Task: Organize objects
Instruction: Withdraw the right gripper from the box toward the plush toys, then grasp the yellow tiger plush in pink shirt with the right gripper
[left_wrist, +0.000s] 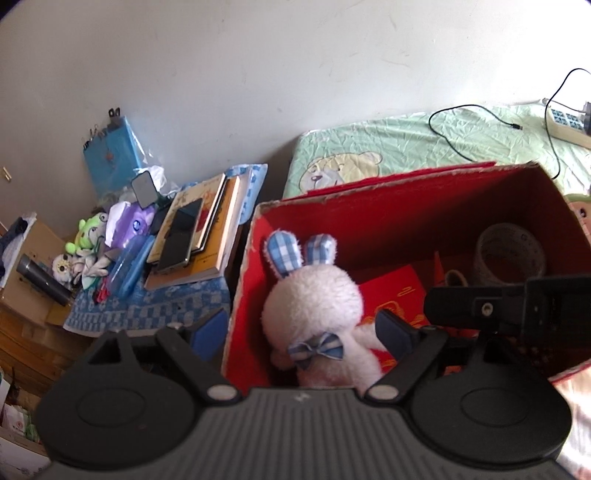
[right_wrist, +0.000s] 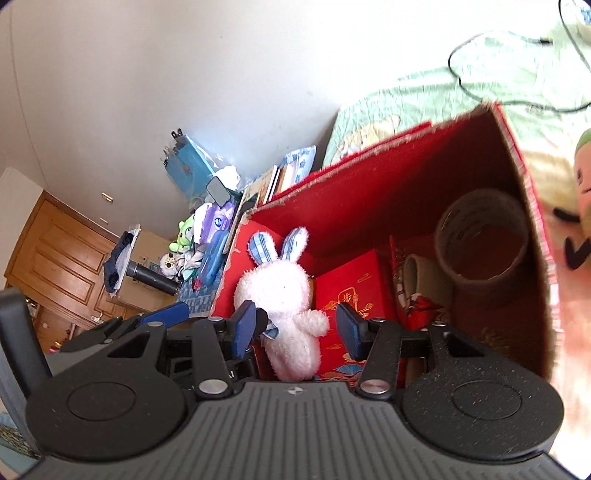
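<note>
One white plush rabbit (left_wrist: 314, 306) with two blue-checked ears and one blue-checked bow is lying inside the red cardboard box (left_wrist: 369, 206), against its left wall, ears toward the far side. The left gripper (left_wrist: 301, 328) is hanging over the box's near-left corner with its two blue pads spread wide; the rabbit's body is showing between them, and neither pad is pressing on it, so these tongs are holding nothing. The right gripper (right_wrist: 299, 326) is hovering over the same box with its jaws partly open; from its own camera the rabbit (right_wrist: 284, 295) is sitting between the two pads, the left pad overlapping the toy's side, though whether it is touching cannot be told, and the right pad is standing clear.

Also resting in the box are one large roll of tape (right_wrist: 480, 240), one smaller roll (right_wrist: 421, 280) beside it, and one flat red packet with gold print (right_wrist: 351, 291) just beside the rabbit. The box is sitting on a bed with a green bear-print sheet (left_wrist: 406, 147). On the sheet one black cable (left_wrist: 461, 125) is trailing near one power strip (left_wrist: 565, 122). To the left, a blue-checked table (left_wrist: 166, 302) is carrying one stack of books (left_wrist: 207, 236) and one green plush toy (left_wrist: 88, 232).
</note>
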